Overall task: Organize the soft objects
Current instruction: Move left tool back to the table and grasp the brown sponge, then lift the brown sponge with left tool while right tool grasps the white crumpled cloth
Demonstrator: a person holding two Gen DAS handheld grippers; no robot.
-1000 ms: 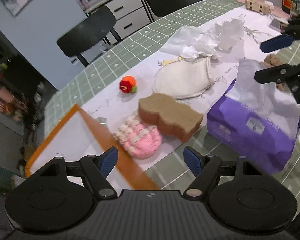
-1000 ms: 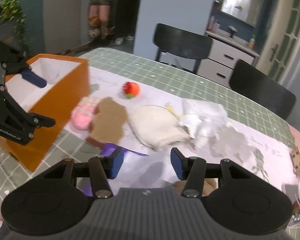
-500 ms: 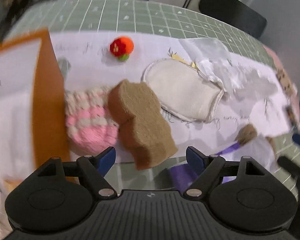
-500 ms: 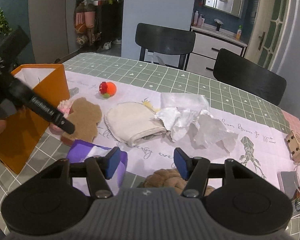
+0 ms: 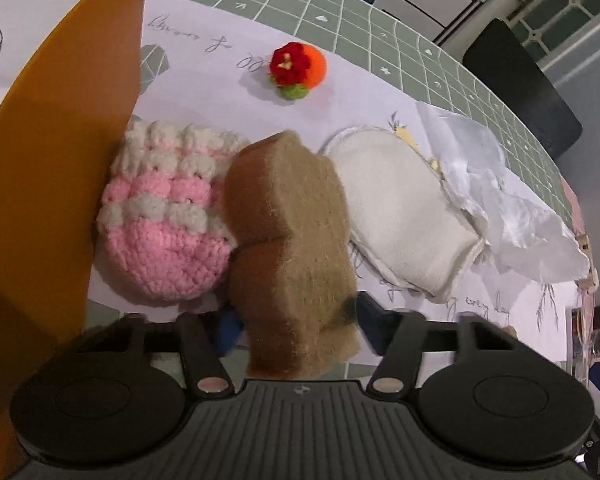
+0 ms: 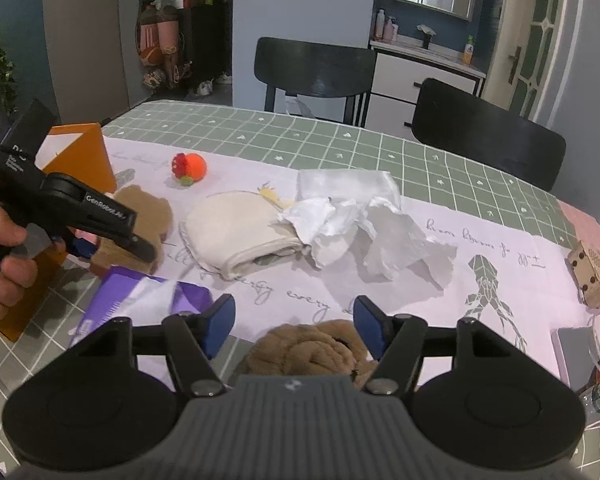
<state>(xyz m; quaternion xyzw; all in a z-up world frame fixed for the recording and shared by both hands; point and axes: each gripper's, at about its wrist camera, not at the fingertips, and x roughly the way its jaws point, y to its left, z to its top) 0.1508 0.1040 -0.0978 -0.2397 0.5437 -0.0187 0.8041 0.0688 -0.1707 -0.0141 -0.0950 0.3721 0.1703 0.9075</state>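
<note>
A brown toast-shaped sponge [image 5: 290, 236] lies on the table between the open fingers of my left gripper [image 5: 296, 322], which straddles its near end; it also shows in the right wrist view [image 6: 140, 216]. A pink and white crocheted piece [image 5: 168, 216] lies against the orange box [image 5: 56, 184]. A red-orange crocheted ball [image 5: 296, 65] lies farther back. A cream cloth mitt [image 5: 396, 208] lies to the right. My right gripper [image 6: 294, 326] is open and empty above a brown knotted plush [image 6: 312, 348].
Crumpled white paper [image 6: 352, 220] lies beside the mitt. A purple tissue pack [image 6: 140, 300] sits at the near left. A small wooden block [image 6: 592, 272] sits at the right. Two black chairs [image 6: 316, 68] stand behind the table [image 6: 340, 140].
My left gripper has moved forward and down until its open fingers straddle the brown sponge. The right gripper has stayed almost still.
</note>
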